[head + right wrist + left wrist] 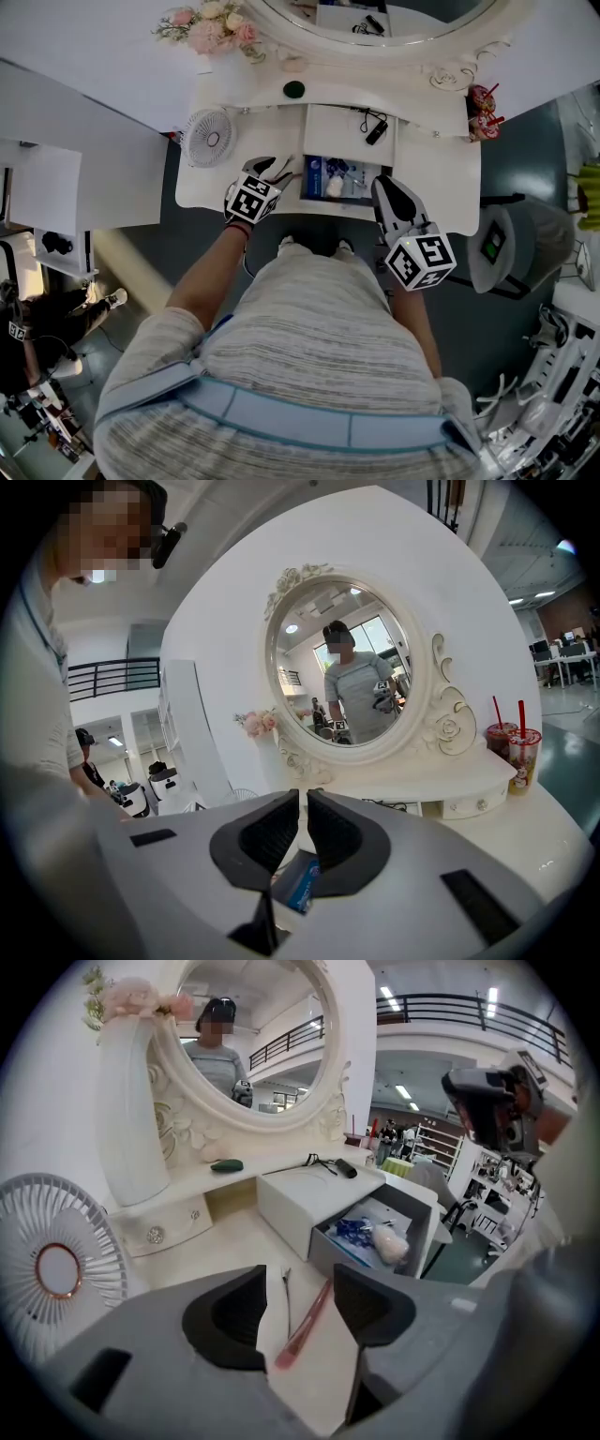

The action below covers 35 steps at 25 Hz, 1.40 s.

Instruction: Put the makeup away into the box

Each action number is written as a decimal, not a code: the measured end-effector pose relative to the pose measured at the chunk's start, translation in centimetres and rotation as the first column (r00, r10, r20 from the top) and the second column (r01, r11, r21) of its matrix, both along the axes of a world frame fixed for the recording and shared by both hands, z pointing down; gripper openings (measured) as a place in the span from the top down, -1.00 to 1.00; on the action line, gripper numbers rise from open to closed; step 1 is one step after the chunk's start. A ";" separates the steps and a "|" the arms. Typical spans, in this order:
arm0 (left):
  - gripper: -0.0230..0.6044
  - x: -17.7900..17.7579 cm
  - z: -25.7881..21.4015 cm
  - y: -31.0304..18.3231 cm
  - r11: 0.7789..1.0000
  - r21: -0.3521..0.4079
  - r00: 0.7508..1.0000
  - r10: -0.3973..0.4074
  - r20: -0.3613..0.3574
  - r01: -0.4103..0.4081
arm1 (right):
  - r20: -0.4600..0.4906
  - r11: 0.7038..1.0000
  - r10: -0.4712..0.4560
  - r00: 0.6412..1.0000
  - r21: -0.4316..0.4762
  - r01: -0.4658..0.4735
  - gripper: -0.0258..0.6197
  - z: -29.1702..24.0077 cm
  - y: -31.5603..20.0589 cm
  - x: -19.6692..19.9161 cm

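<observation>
The left gripper (298, 1286) is seen with its fingers wide apart and nothing gripped. The pink makeup pencil (307, 1321) lies flat on the counter (225, 1251) in the gap between them, untouched, its far end nearer the right finger. A thin clip (287, 1299) lies just beside it, toward the left finger.

For a clean pick, the fingers should be lowered astride the pencil's middle and closed across its width, with the clip left outside the pads. A slight roll to square them to the slanted shaft would probably help.

The pencil's long axis runs from its blunt pink end, close in below the fingers, away and to the right. Its far tip is pointed toward the open box (323, 1246) beyond the right finger.

The right gripper (303, 808) is seen with its fingers almost together and nothing held.
</observation>
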<state>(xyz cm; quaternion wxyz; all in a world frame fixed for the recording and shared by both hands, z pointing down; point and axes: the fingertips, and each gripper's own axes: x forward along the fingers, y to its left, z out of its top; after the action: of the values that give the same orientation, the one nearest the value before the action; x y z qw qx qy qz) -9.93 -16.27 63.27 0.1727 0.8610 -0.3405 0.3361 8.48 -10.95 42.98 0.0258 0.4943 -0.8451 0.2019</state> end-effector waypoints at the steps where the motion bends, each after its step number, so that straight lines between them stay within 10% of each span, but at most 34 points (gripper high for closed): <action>1: 0.18 -0.2 0.3 -0.2 1.000 -0.004 1.000 -0.002 0.009 0.002 | -0.001 1.000 0.001 1.000 -0.001 -0.001 0.89 0.0 0.0 0.0; 35: 0.69 2.0 7.5 -3.2 0.983 -0.171 0.976 0.100 0.194 -0.066 | -0.035 0.996 0.083 0.996 -0.028 -0.084 0.89 0.6 -0.3 2.2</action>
<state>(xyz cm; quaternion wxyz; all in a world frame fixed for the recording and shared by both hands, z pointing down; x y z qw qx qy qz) -7.95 -19.46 70.76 0.1929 0.8188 -0.2913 0.4555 10.70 -11.22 43.54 0.0386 0.5322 -0.8201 0.2069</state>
